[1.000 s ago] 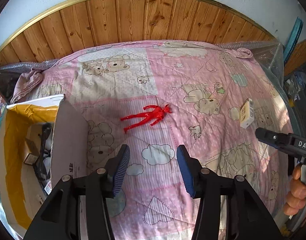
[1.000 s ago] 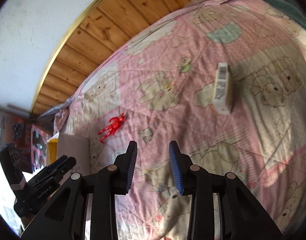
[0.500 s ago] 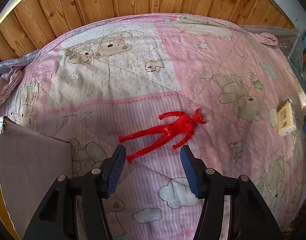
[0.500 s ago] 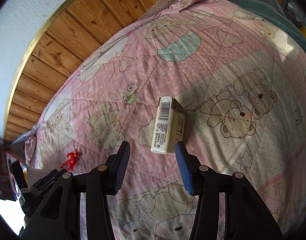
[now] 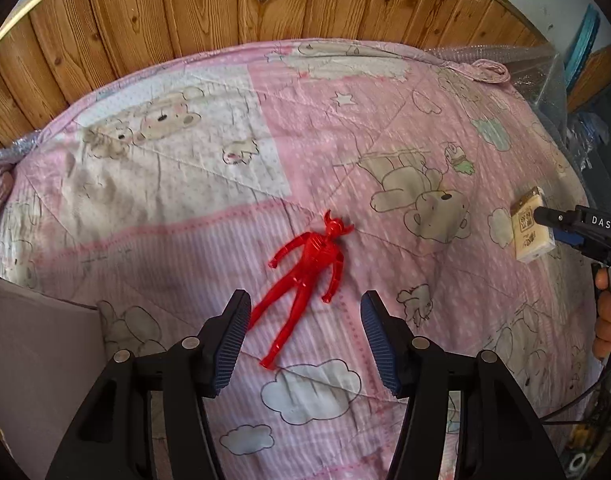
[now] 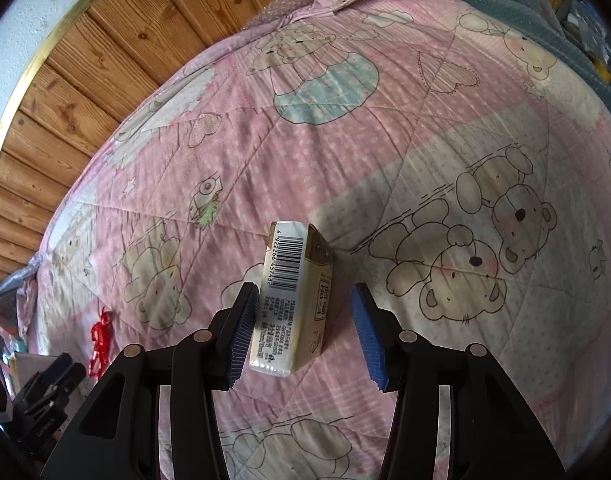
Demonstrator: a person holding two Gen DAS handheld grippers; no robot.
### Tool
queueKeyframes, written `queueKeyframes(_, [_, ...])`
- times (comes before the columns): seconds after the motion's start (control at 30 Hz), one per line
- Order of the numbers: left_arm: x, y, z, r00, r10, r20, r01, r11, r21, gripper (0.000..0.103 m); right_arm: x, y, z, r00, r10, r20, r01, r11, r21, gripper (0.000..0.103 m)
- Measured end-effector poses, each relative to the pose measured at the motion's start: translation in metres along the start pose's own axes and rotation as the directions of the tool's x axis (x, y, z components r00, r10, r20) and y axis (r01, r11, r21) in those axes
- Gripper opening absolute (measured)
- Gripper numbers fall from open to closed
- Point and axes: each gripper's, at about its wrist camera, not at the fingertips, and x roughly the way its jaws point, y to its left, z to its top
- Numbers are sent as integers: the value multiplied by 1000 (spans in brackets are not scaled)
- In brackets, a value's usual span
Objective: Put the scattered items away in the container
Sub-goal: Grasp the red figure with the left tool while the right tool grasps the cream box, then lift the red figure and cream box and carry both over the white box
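We had both grippers over the bed, on its pink bear-print quilt (image 5: 209,184). Left gripper (image 5: 303,338) hung w/ jaws spread wide, nothing between the pads but the legs of the red toy figure (image 5: 305,276), which lay flat on the quilt, head pointing away toward the wood-panel wall (image 5: 265,4). We couldn't tell whether the pads touched the legs; they looked apart. A grey cardboard flap (image 5: 33,344) sat at the lower left edge of the left view; the rest of the box was out of frame.

Right gripper (image 6: 305,326) also had its jaws released, straddling the small cream packet (image 6: 293,300), barcode side up, resting on the quilt. Left pad sat just beside the packet's edge; right pad stood clear of it. A hand (image 5: 607,320) held the right gripper's handle.
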Motion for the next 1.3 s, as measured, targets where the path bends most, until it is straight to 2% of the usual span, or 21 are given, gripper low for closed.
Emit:
queueKeyframes(0.07, [8,2,3,1000,2,-2,-1,1000,23,64,3,-2,1,1000,6,-4,-6,1000,8,51])
queueKeyframes(0.23, [53,-4,1,996,15,-92,-6,994,105,64,18,-7,2,1000,5,-31,-4,1000,26,51])
queueKeyframes(0.27, [57,-6,-1,996,23,-90,-13,993,115,64,21,-9,1,999,12,-39,-10,999,32,51])
queueKeyframes(0.3, [57,-9,-2,997,29,-78,-19,991,129,59,23,-11,1,999,14,-46,-13,999,34,51])
queueKeyframes(0.33, [57,-11,-2,997,31,-72,-21,991,134,49,24,-12,1,999,12,-50,-10,1000,29,47])
queueKeyframes(0.37, [56,-11,-1,997,29,-69,-20,992,126,45,25,-12,0,999,10,-50,-8,1000,22,38])
queueKeyframes(0.4, [55,-9,0,997,17,-70,-9,993,113,41,25,-12,0,999,14,-49,-13,1000,17,36])
queueKeyframes(0.47, [55,-7,1,998,13,-65,-6,995,99,41,25,-10,1,998,25,-50,-25,1000,1,26])
queueKeyframes(0.53, [55,-5,0,998,5,-65,0,996,84,41,25,-7,1,999,23,-47,-24,1000,-7,25])
queueKeyframes(0.77, [36,-2,4,996,-78,-51,77,997,-31,40,13,-6,-3,999,34,-32,-34,999,-7,24])
queueKeyframes(0.93, [19,-6,1,994,-106,-38,103,993,-64,40,0,-5,-11,999,40,-31,-41,999,-13,24])
queueKeyframes(1.1, [-1,-10,-9,994,-107,-22,105,992,-76,40,-10,2,-23,998,51,-37,-52,998,-28,24])
queueKeyframes(1.3, [-27,-11,-19,999,-39,-32,36,995,-90,40,-26,12,-39,998,56,-36,-58,997,-57,24])
